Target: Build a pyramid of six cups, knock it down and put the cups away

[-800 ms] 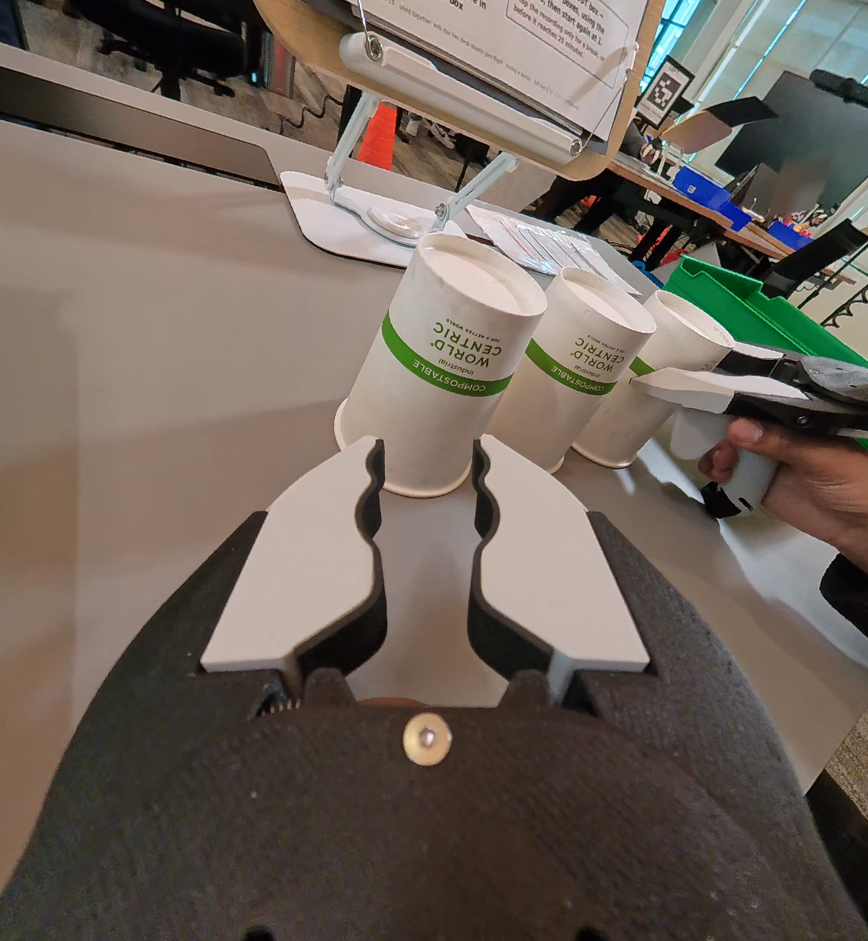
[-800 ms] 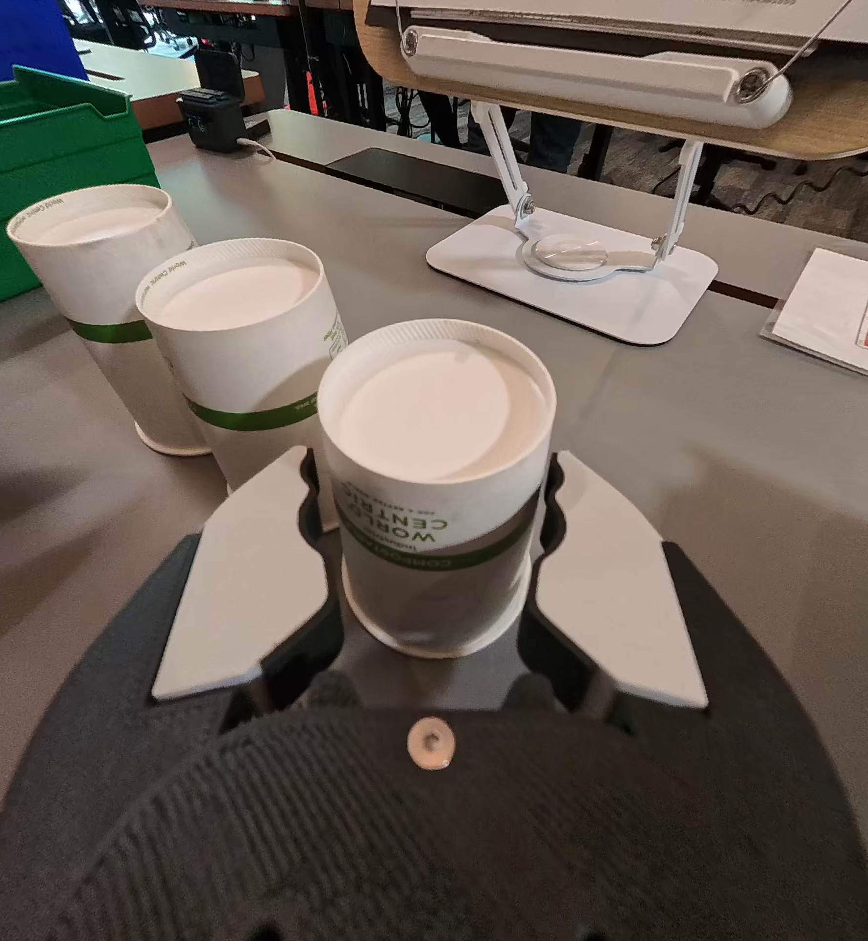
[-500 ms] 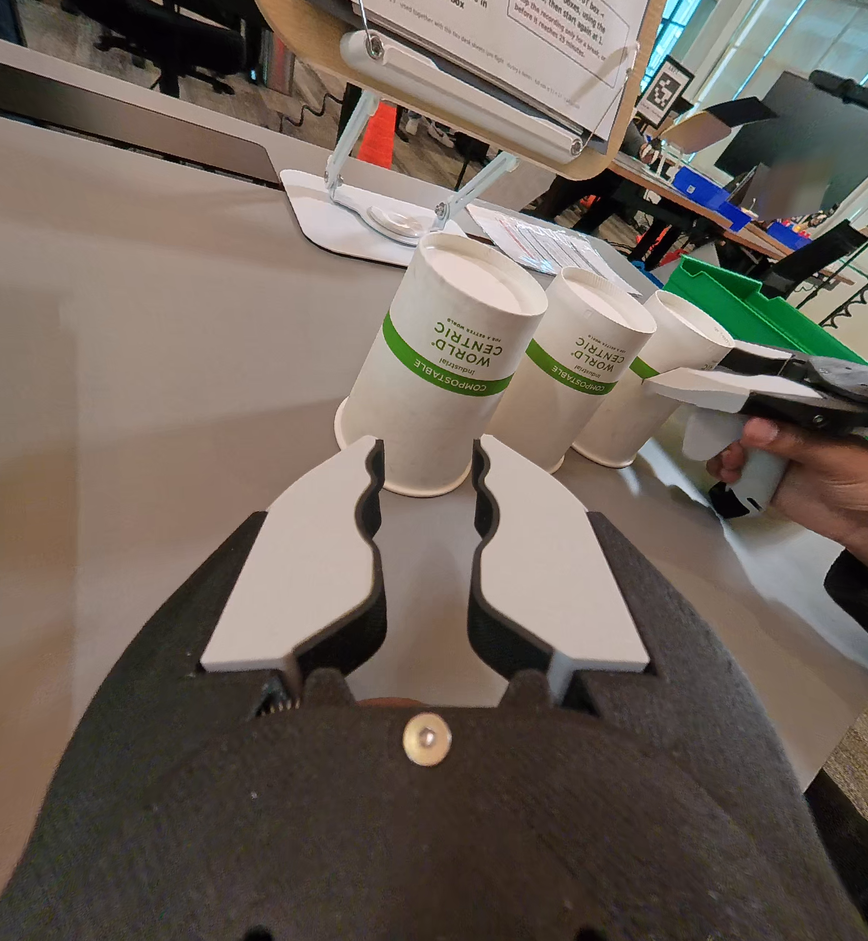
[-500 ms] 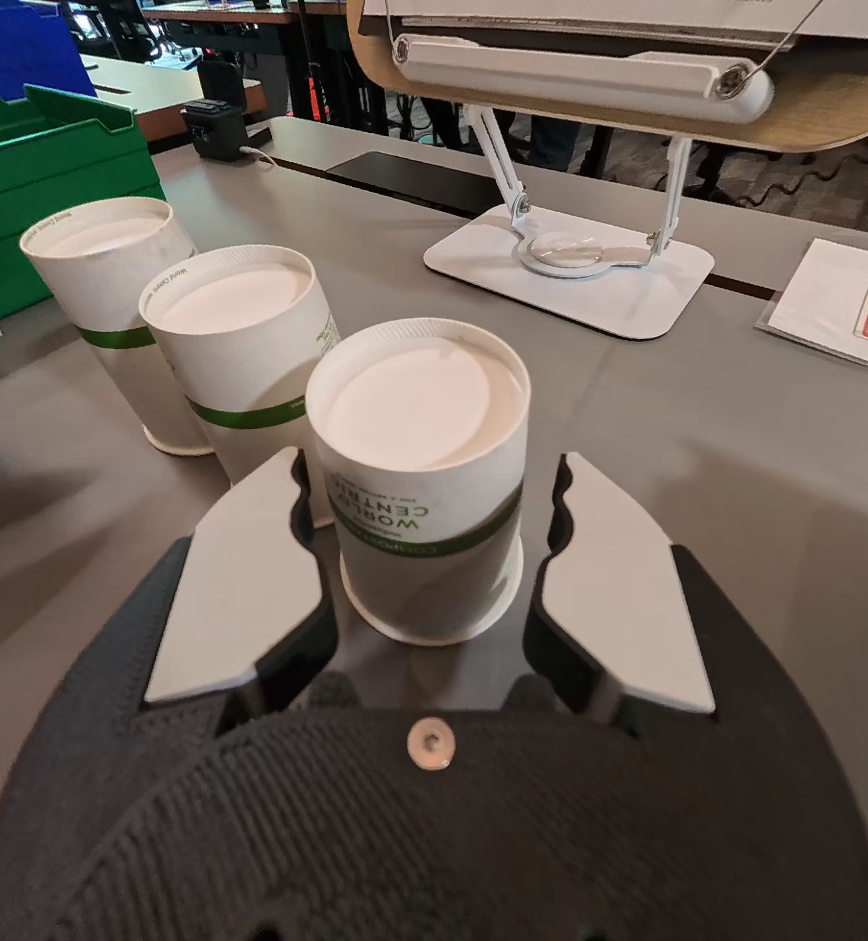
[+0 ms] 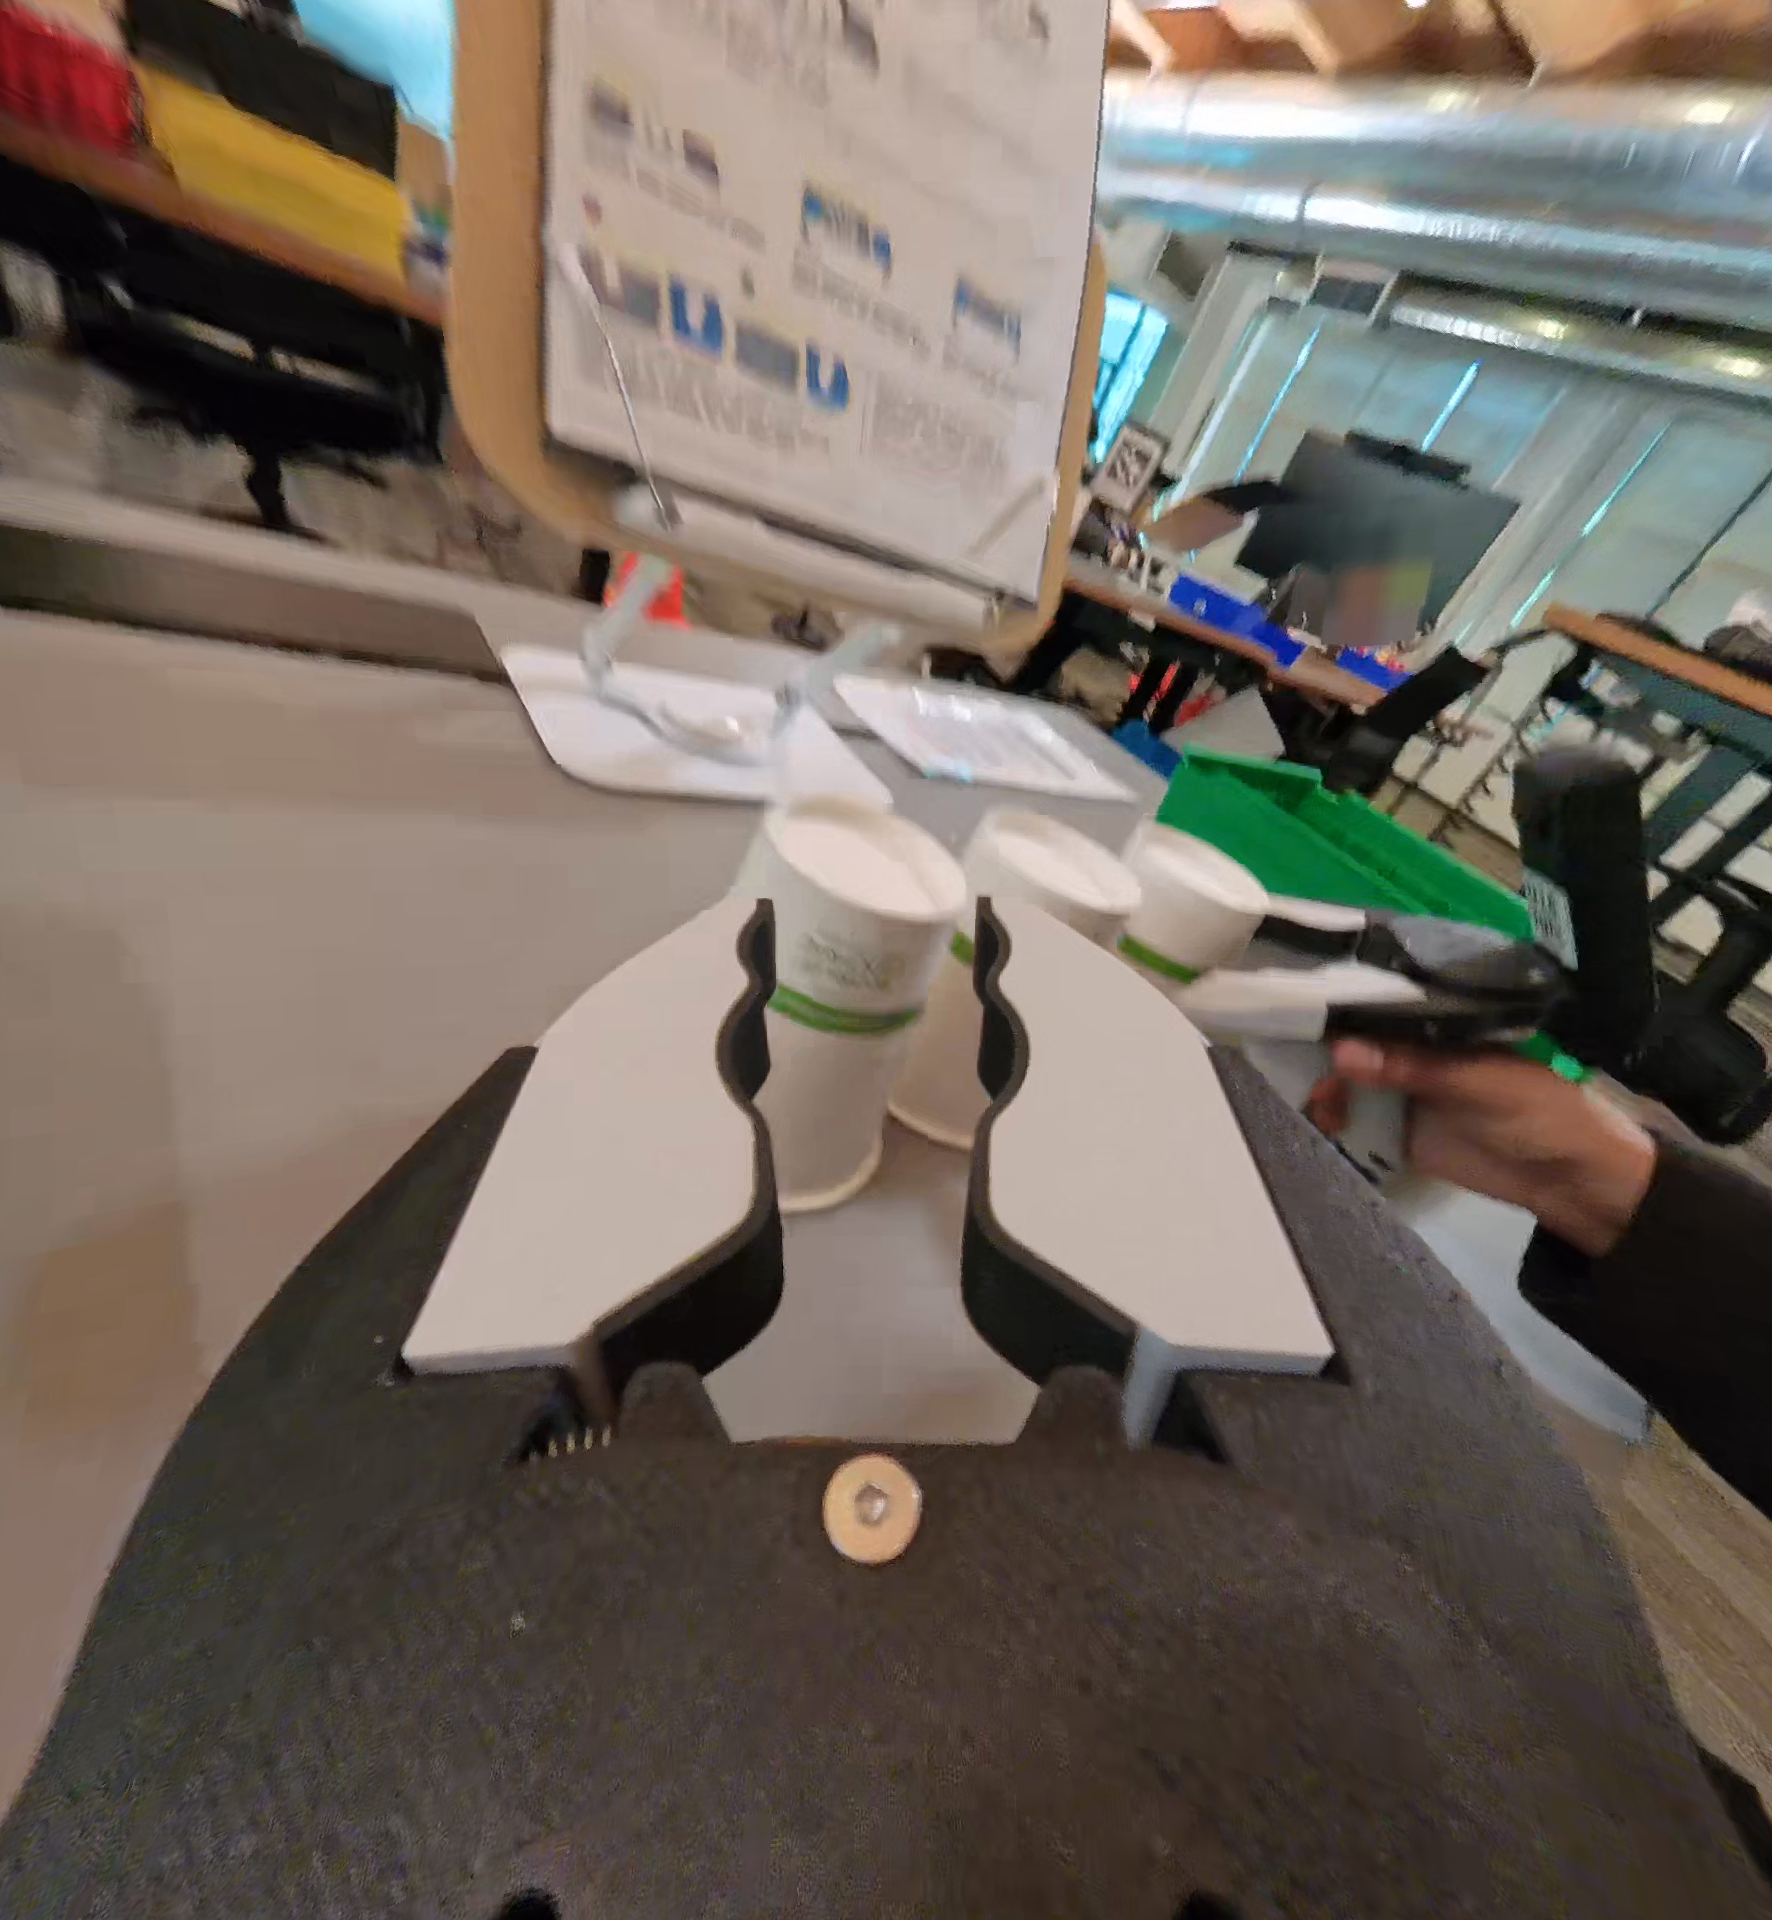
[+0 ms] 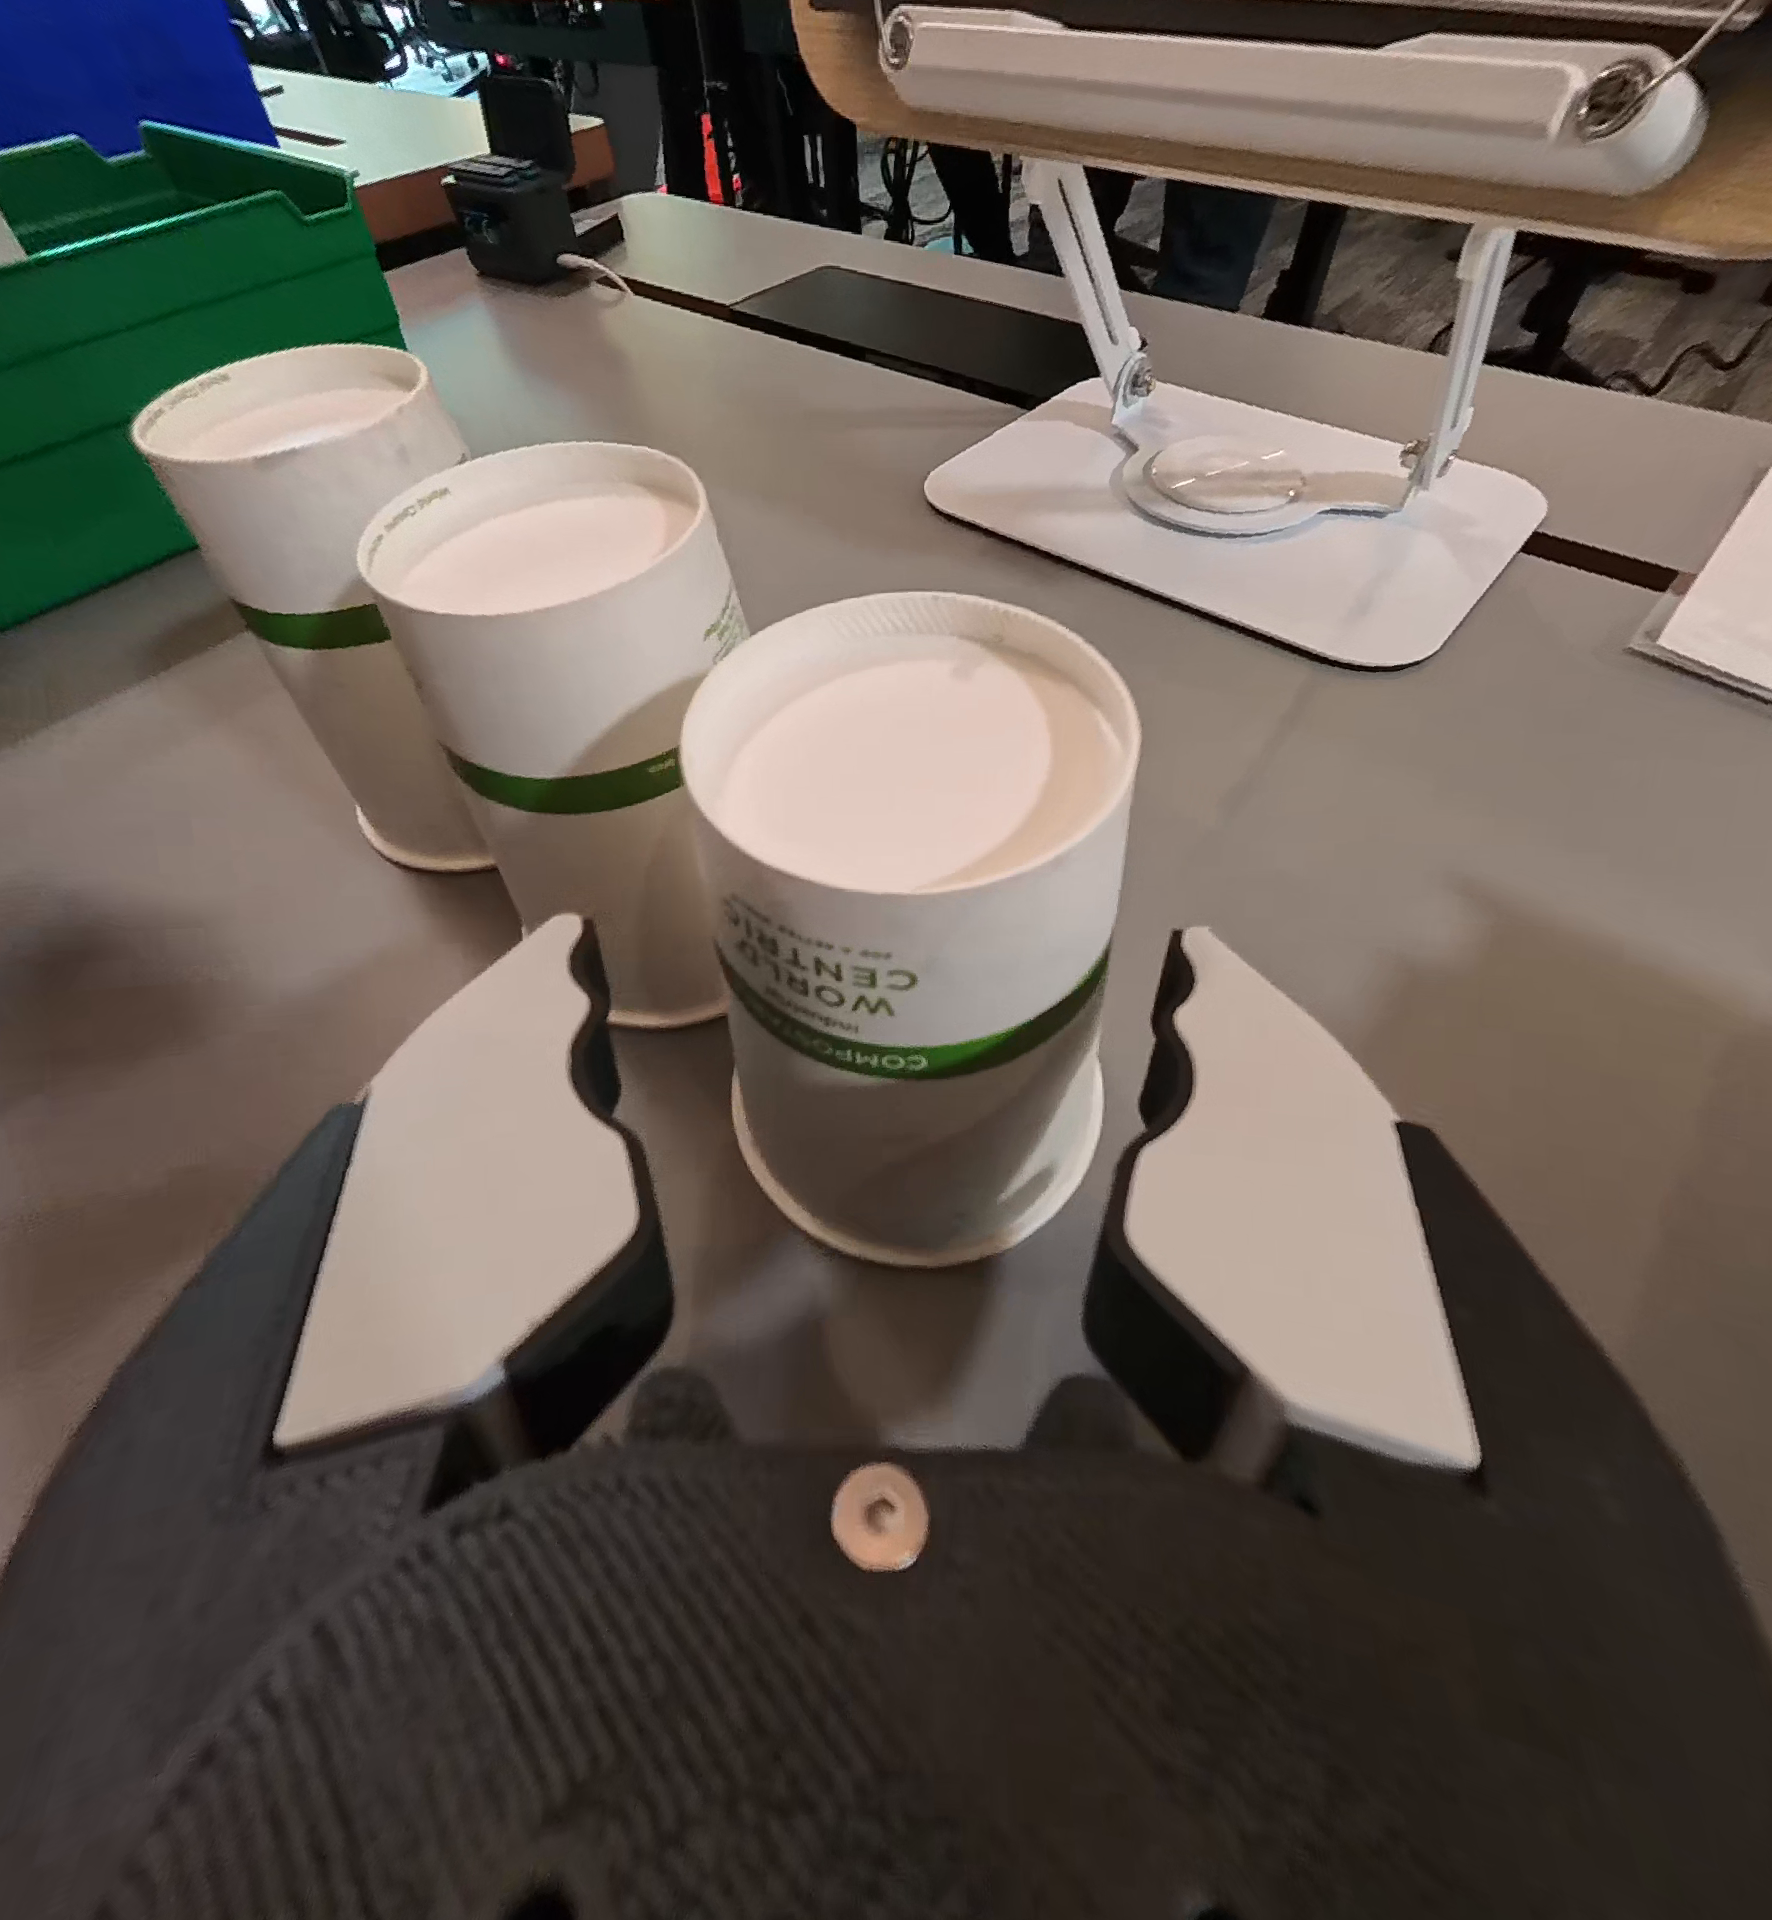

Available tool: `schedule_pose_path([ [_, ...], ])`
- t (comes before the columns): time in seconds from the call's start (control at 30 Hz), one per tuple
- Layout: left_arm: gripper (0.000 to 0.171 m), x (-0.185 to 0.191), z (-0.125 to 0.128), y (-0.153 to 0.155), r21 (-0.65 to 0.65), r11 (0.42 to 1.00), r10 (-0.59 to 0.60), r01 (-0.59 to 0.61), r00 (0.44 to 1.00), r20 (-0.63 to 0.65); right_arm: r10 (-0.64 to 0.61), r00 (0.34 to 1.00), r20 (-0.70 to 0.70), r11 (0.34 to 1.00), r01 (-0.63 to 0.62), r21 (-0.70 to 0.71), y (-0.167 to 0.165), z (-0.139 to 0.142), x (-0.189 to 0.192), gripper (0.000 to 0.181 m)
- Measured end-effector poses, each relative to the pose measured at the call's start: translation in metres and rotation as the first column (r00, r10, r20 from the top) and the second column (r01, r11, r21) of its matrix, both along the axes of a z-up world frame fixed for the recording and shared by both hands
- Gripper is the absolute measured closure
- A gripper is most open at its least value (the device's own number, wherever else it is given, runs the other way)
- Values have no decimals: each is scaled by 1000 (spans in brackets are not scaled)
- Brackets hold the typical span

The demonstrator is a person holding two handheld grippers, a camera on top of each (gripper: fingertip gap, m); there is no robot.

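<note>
3 white paper cups with green bands stand upside down in a row on the grey desk [image 6: 1381, 935]. The right tongs [image 6: 887, 997] are spread wide on either side of the nearest cup [image 6: 913, 935]; both jaws stand clear of its wall, gripping nothing. The middle cup [image 6: 560, 707] sits just beside it and the far cup [image 6: 310, 561] is next, close to a green bin [image 6: 134, 343]. A white stand [image 6: 1246, 530] rests further back on the desk, with a paper sheet [image 6: 1765, 592] to its side.

The left tongs [image 5: 866, 997] hang above the desk, partly open and empty, pointed along the same row; in that blurred view the end cup [image 5: 840, 1029] shows through the gap, but it looks to sit beyond the tips, not between them. The right tongs [image 5: 1266, 977] and the hand [image 5: 1484, 1132] holding them appear off to the side there.

A good grip on the nearest cup probably means keeping it centred between the jaws, squeezing lightly since thin paper dents, and keeping the inner jaw off the middle cup.
</note>
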State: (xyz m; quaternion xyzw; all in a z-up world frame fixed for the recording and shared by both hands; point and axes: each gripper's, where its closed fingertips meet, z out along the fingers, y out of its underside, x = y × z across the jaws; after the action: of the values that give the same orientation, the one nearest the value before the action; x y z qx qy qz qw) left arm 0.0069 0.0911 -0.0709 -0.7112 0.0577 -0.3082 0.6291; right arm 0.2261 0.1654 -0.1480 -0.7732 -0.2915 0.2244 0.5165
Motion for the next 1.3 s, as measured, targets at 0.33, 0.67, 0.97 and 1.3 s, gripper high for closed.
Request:
schedule_pose_path([
  [0.33,143,-188,81,-9,-29,976,219,-217,969,113,-45,998,45,998,43,42,-11,-2,23,83],
  [0.67,146,-226,14,-15,-31,980,112,-195,678,-727,-108,992,69,992,103,66,-24,-2,42,89],
  [0.97,148,-242,-10,-4,-15,969,107,-245,479,-871,-122,989,81,991,116,73,-30,-2,46,91],
  [1.3,154,-239,-17,4,5,967,120,-256,434,-893,-119,989,90,991,114,65,-29,-4,45,92],
])
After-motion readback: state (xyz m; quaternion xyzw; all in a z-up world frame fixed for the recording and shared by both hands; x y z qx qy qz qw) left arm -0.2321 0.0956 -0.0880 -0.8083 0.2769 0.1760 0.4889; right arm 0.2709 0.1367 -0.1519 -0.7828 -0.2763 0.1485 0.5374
